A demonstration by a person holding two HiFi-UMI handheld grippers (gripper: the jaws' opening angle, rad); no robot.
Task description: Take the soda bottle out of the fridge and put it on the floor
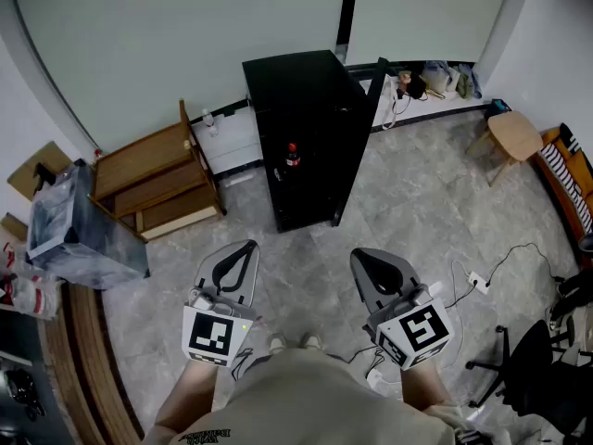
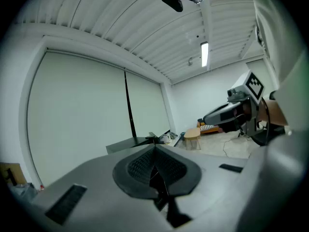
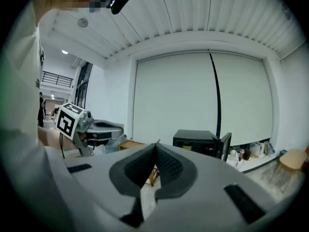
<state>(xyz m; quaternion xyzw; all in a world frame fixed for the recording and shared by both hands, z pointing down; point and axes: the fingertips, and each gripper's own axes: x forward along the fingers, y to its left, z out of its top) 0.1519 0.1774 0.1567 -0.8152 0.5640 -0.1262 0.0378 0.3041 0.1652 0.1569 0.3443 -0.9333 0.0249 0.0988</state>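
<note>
- The head view looks down on a black box-shaped fridge [image 1: 301, 109] standing far from the person at the white wall, its door [image 1: 361, 133] swung open to the right.
- A dark soda bottle with a red cap and label [image 1: 292, 156] stands upright inside the open fridge, at its front edge. Only the head view shows it; the left gripper view sees just the fridge's top, and in the right gripper view the bottle cannot be made out.
- The left gripper [image 1: 248, 247] and right gripper [image 1: 359, 258] are held side by side near the person's body, well apart from the fridge, above the grey stone-tile floor [image 1: 426, 211].
- In the left gripper view the ribbed black jaws are pressed together with nothing between them. The right gripper appears in that view at the right, with its square-marker cube.
- In the right gripper view the jaws likewise meet tip to tip and pinch nothing. The left gripper shows at the left, and the fridge stands beyond the jaw tips with its door ajar.
- A tilted brown wooden shelf unit [image 1: 153, 179] sits left of the fridge, and a plastic-wrapped grey box [image 1: 69, 230] lies further left; only the head view shows the box.
- A round light-wood stool [image 1: 512, 135] stands far right and appears in all three views.
- A white power strip with a black cable [image 1: 477, 281] lies on the floor right of the right gripper, near a black office chair [image 1: 542, 369].
</note>
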